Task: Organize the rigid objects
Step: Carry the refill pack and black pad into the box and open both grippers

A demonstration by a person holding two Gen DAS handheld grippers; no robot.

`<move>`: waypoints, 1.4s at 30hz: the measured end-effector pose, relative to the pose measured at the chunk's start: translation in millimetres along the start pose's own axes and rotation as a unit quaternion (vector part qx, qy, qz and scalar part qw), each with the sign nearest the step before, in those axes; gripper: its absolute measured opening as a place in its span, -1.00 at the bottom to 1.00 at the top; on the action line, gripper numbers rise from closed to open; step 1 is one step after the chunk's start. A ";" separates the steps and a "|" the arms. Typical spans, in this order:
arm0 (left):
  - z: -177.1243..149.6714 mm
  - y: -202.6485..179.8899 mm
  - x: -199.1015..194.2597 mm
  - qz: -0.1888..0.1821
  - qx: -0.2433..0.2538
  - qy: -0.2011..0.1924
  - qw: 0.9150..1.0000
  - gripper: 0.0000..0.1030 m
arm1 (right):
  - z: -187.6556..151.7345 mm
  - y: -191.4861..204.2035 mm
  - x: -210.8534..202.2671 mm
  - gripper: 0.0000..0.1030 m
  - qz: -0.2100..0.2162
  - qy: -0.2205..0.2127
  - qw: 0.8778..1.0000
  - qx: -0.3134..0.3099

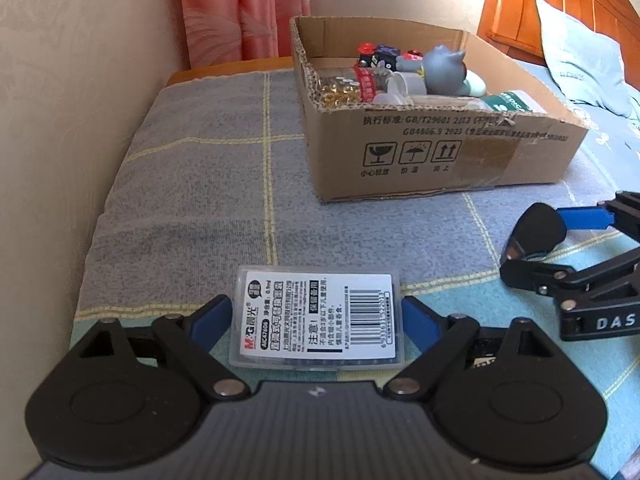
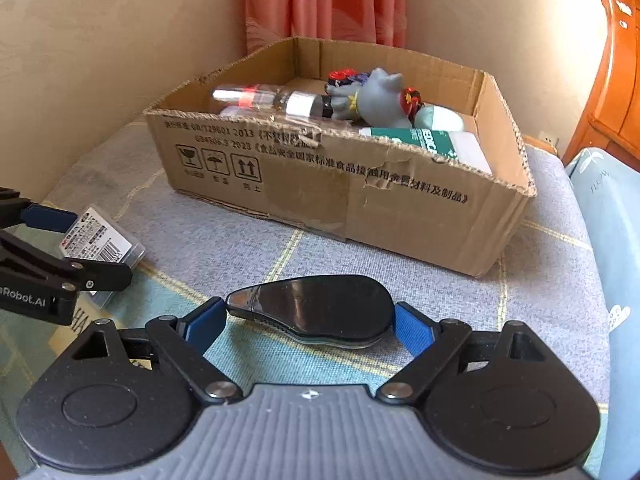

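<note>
A clear flat plastic case (image 1: 316, 316) with a white barcode label lies on the checked blanket, and my left gripper (image 1: 318, 318) is shut on it, blue pads (image 1: 216, 316) pressing both short sides. In the right wrist view a black teardrop-shaped dispenser (image 2: 316, 308) sits on the blanket with my right gripper (image 2: 310, 324) shut on its two ends. Each view shows the other hand: the right gripper (image 1: 534, 244) around the dispenser (image 1: 536, 228), and the left gripper (image 2: 80, 246) around the case (image 2: 100, 240).
An open cardboard box (image 1: 440, 152) (image 2: 360, 200) stands beyond both grippers, holding a grey cat figurine (image 2: 376, 96), a clear bottle (image 2: 264, 98), a green-and-white carton (image 2: 432, 140) and small toys. A beige wall runs along the left, a pillow (image 1: 580, 60) and wooden headboard on the right.
</note>
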State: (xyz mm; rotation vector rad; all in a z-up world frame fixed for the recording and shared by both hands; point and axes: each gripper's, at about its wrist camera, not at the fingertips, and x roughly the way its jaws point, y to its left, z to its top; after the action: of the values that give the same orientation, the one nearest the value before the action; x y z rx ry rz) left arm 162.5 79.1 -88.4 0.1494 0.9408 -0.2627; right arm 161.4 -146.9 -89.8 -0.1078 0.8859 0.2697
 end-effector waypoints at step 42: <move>183.7 -22.0 3.0 -0.033 0.047 -0.088 0.994 0.75 | 99.6 -66.9 -15.7 1.00 -0.039 -0.028 0.998 0.038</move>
State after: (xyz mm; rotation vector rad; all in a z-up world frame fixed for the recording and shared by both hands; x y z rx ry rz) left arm 300.5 13.5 15.8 0.1783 0.7597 -0.3754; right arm 245.2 -193.8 -16.1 -0.0648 0.8335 0.1650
